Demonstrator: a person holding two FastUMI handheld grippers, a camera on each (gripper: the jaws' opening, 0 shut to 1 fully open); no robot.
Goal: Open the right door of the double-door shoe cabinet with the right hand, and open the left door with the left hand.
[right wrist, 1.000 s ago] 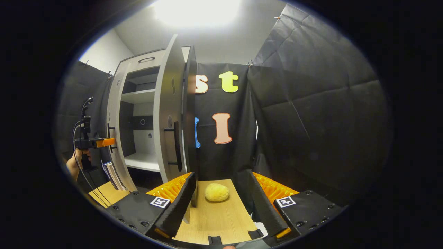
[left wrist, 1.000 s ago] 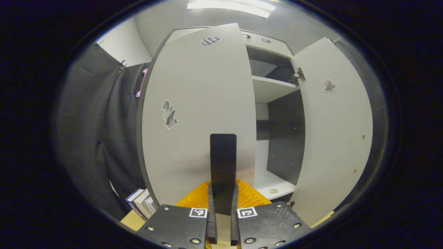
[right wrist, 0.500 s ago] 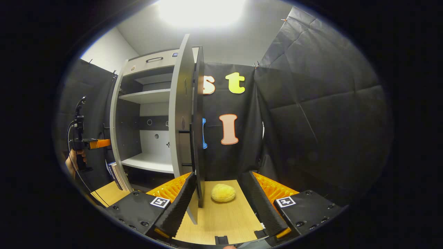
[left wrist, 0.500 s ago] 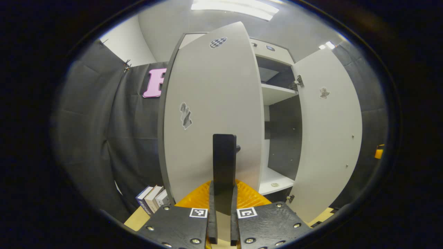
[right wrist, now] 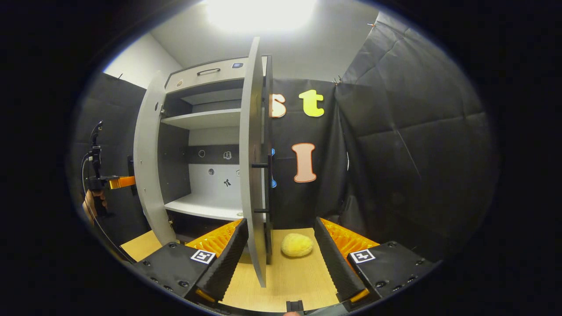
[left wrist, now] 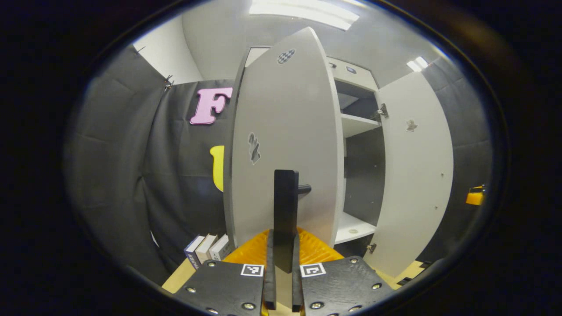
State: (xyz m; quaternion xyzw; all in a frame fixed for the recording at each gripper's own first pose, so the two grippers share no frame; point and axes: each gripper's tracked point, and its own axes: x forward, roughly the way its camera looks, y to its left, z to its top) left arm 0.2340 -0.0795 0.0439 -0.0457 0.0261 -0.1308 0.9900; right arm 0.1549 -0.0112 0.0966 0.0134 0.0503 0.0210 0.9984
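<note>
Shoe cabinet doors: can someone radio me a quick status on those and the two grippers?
Left gripper shut on left door handle, left door swung wide. Right gripper open, off the right door, which stands open. Yellow lump on the table beyond; nothing blocking.

Matt smooth doors (right wrist: 253,166); wood-grain tabletop (right wrist: 290,276).

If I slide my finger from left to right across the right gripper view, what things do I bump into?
Hand holding the left gripper → left door → open cabinet shelves → right door seen edge-on → yellow spongy lump on the wooden table → black cloth wall.
</note>
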